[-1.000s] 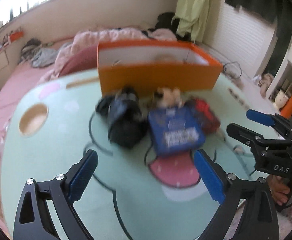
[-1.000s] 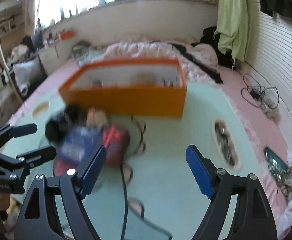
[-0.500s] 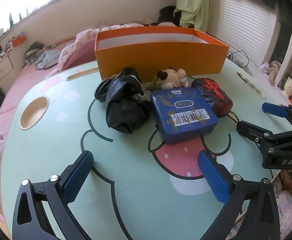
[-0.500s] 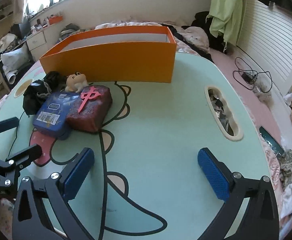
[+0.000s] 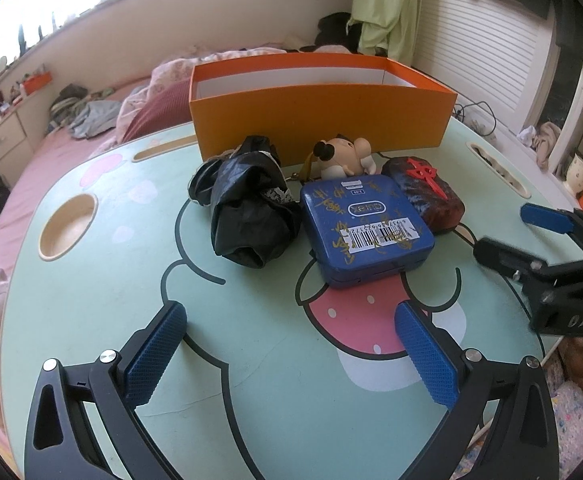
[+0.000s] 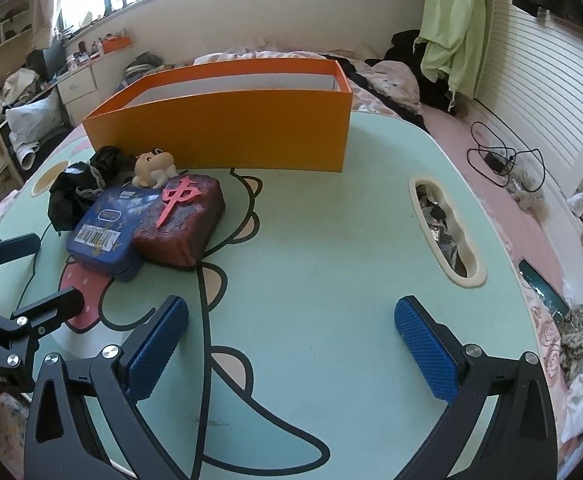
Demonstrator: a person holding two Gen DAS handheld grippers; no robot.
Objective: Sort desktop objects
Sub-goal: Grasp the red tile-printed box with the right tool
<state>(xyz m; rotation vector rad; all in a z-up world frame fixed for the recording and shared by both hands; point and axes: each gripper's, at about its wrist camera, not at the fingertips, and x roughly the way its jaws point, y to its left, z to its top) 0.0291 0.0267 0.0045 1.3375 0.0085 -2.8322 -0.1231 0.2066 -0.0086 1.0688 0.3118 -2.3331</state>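
An open orange box (image 5: 319,114) stands at the back of the mint cartoon table (image 5: 251,380). In front of it lie a crumpled black bag (image 5: 251,216), a blue tin (image 5: 365,226), a dark red block with a red character (image 5: 423,192) and a small plush figure (image 5: 341,154). The same group shows in the right wrist view: box (image 6: 227,136), tin (image 6: 107,226), red block (image 6: 183,220), plush (image 6: 153,168), bag (image 6: 79,190). My left gripper (image 5: 291,352) is open and empty, short of the tin. My right gripper (image 6: 291,344) is open and empty over bare table.
The table has a round cup recess (image 5: 67,226) at left and an oval slot (image 6: 447,232) at right. A bed with pink bedding (image 6: 371,76) lies behind. Cables (image 6: 503,156) lie on the pink surface at right. The right gripper also shows in the left wrist view (image 5: 531,236).
Both views have gone from blurred to sharp and steady. Both grippers have settled a little closer to the table, still open. The objects have not moved.
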